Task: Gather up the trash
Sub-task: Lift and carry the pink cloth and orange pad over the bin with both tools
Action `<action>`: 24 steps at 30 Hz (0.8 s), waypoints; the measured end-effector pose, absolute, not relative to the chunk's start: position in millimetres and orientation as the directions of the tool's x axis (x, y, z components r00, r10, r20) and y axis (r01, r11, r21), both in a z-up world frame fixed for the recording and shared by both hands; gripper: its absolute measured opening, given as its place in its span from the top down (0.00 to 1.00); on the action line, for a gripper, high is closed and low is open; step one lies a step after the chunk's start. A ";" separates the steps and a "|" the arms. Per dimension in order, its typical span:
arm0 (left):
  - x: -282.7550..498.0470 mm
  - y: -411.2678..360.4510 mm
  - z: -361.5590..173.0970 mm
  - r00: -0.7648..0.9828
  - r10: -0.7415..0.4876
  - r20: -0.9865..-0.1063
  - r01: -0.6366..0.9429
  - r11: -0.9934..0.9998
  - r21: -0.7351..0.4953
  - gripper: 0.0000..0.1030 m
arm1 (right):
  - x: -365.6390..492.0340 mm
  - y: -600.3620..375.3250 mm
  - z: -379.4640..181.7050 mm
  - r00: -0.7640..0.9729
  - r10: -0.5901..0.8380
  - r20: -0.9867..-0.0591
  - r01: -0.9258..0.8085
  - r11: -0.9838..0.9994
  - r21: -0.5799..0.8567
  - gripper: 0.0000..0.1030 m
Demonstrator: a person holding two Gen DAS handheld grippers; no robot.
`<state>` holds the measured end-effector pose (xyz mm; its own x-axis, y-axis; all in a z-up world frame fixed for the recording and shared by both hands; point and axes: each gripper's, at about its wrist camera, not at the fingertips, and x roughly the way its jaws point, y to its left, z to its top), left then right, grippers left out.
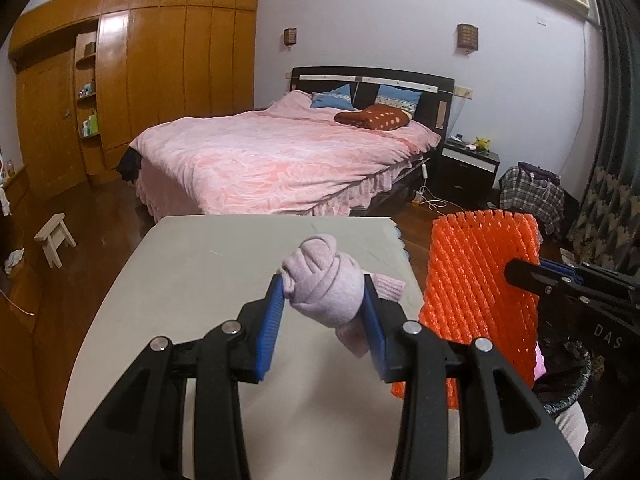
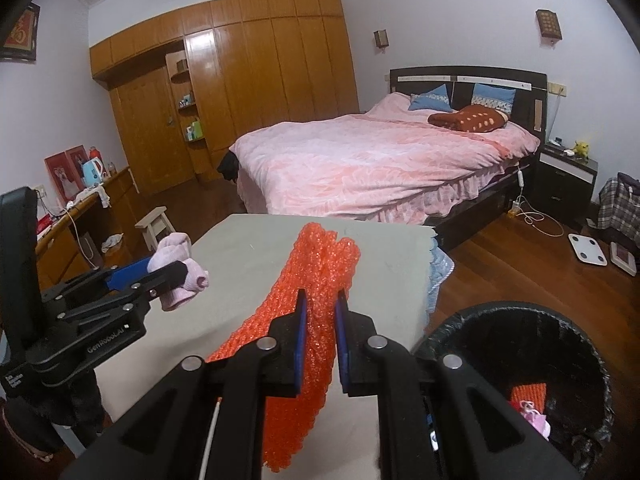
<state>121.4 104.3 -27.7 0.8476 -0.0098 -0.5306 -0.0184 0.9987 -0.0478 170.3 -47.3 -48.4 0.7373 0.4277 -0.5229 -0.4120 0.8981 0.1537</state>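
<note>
Orange foam net is pinched flat between our right gripper pads, tail dangling below; left gripper squeezes the pink sock bundle. Risk: the tail probably snags the bin rim on release.

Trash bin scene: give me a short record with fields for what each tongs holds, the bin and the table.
left tongs: shut on knotted pink sock
right tongs: shut on orange foam net
trash bin: black liner, on floor right of table, already holds orange and pink scraps
table: grey top, below both held items
</note>
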 end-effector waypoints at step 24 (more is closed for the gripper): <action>83.1 48.3 -6.2 0.880 -0.066 -0.471 0.063 0.998 -0.022 0.64 | 115.8 -83.6 -26.6 0.800 0.383 -0.462 -0.362 0.922 0.138 0.87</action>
